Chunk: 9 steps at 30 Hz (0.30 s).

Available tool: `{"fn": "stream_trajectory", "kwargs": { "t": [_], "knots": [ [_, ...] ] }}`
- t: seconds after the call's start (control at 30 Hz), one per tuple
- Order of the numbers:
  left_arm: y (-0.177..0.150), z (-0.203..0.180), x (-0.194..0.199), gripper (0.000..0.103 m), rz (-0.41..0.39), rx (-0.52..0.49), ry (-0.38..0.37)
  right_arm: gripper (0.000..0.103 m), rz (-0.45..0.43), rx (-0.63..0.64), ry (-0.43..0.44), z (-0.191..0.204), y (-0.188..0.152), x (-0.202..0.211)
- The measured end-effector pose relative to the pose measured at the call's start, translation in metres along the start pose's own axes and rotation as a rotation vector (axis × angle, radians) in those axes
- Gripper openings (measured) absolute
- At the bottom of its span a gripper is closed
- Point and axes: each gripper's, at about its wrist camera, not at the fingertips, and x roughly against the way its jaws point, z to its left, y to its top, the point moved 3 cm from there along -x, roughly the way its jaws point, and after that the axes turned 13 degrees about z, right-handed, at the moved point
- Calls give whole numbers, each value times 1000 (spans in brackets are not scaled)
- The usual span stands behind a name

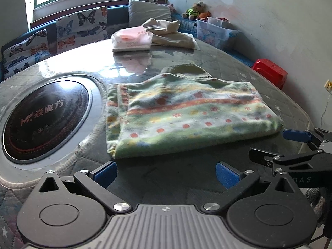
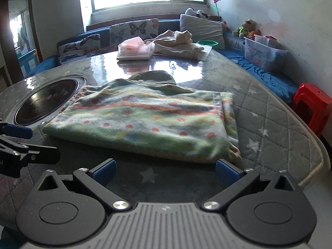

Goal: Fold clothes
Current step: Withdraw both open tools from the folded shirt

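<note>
On the quilted tabletop (image 1: 238, 78), just beside the round induction cooker (image 1: 44, 117) set into it, lies the folded green fleece garment (image 1: 186, 112) with orange stripes and dots. Both the left tool (image 1: 166, 174) and the right tool (image 2: 166, 172) hover near its front edge, fingers spread apart and holding nothing. Farther back sit a tissue pack (image 1: 131, 38) and a crumpled beige cloth (image 1: 168, 33).

The round black cooktop (image 1: 44, 118) set into the counter (image 1: 176, 178) carries a red logo like "MF" followed by Chinese characters, apparently "焱魔方". On the arm of the right gripper (image 1: 298, 145), at the left wrist view's right edge, the letters "DAS" show, cut off. The pink tissue pack (image 1: 131, 39) bears small print, too blurred to read.
</note>
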Motion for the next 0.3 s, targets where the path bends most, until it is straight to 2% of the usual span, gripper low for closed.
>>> {"fn": "stream_trajectory", "kwargs": {
  "t": [0.3],
  "knots": [
    [-2,-9,-1,103,1,-15,-1,103,-6,-19,-6,-6,-6,5]
  ]
}}
